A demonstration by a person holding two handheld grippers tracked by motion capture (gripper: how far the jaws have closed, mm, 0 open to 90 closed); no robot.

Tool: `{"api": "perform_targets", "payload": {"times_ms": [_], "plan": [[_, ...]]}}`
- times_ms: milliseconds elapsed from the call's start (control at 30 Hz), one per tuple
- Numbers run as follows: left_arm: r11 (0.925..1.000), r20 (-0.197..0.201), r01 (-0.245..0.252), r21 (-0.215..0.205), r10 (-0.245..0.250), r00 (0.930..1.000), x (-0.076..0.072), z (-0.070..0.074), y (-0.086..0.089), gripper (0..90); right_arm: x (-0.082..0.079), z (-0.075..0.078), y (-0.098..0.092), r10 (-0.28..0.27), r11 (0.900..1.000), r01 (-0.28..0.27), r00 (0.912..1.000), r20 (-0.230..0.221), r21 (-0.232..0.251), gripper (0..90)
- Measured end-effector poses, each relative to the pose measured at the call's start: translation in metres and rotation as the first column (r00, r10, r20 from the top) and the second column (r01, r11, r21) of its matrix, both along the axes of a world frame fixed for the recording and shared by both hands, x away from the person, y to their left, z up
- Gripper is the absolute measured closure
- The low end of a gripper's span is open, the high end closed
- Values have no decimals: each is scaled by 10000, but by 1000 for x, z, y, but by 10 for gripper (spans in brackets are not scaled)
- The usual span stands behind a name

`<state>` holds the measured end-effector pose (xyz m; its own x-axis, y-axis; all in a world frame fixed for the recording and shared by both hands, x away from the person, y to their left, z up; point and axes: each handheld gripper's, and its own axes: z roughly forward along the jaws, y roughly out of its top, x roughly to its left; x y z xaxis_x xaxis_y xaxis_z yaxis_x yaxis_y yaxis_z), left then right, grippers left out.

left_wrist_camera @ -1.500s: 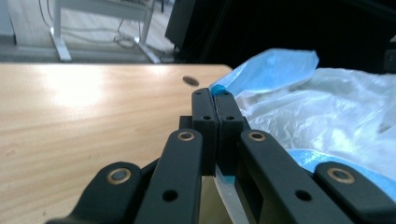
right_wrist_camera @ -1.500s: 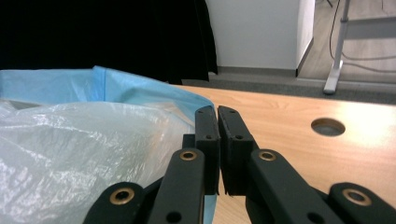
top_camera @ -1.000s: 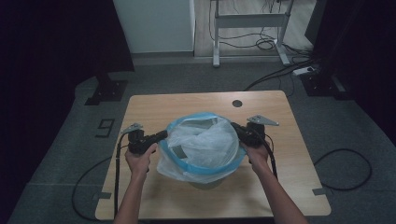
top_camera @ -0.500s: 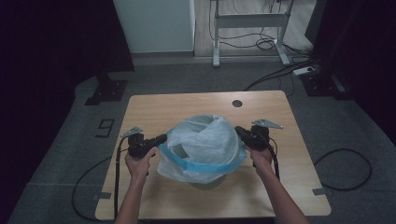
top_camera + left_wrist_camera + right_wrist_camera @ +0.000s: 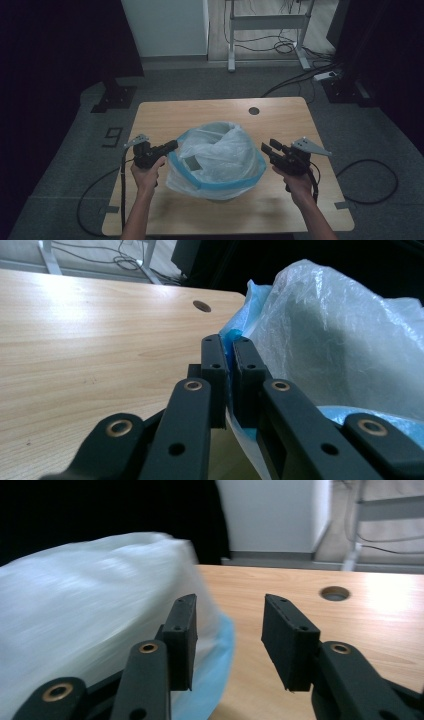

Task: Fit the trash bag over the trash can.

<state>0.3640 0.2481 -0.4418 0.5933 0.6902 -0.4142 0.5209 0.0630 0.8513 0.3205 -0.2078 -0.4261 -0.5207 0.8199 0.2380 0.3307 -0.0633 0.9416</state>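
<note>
A translucent white bag with a blue rim (image 5: 220, 160) stands bulging in the middle of the wooden table (image 5: 200, 112), draped over a grey container. My left gripper (image 5: 172, 145) is at the bag's left edge, shut on the blue-rimmed film (image 5: 231, 347), which is pinched between its pads. My right gripper (image 5: 268, 145) hovers just right of the bag, a small gap away. Its jaws have just been opening, and nothing is between them (image 5: 227, 615). In the right gripper view the bag (image 5: 90, 610) lies behind the left jaw.
A round cable hole (image 5: 254, 110) sits in the table's far side, right of centre. Bare tabletop lies around the bag. Cables trail from both grippers over the table's edges to the grey floor. A desk frame (image 5: 265, 22) stands beyond the table.
My right gripper has opened, let go of the bag's right rim and drawn back to the right. The bag's right side has slackened. The left gripper has kept its hold and place.
</note>
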Motion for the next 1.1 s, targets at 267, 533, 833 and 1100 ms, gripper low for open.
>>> {"api": "perform_targets", "payload": {"times_ms": [267, 533, 833, 1100], "plan": [[10000, -17, 1, -43, -1, 10000, -4, 4, 3, 845, -35, -3, 9, 1570, 9874, -1575, 9872, 275, 162, 492], [9999, -68, 0, -123, -1, 10000, -4, 3, 0, 842, -58, -13, 9, 2273, 9732, -2283, 9731, 374, 278, 463], [9998, -29, 23, -186, -23, 10000, -5, 5, -3, 842, -67, -6, 14, 3497, 9363, -3511, 9346, 643, 113, 449], [9998, -82, 2, -208, -3, 10000, -5, 2, -3, 843, -65, -11, 22, 4049, 9143, -4051, 9133, 452, -46, 448]]}}
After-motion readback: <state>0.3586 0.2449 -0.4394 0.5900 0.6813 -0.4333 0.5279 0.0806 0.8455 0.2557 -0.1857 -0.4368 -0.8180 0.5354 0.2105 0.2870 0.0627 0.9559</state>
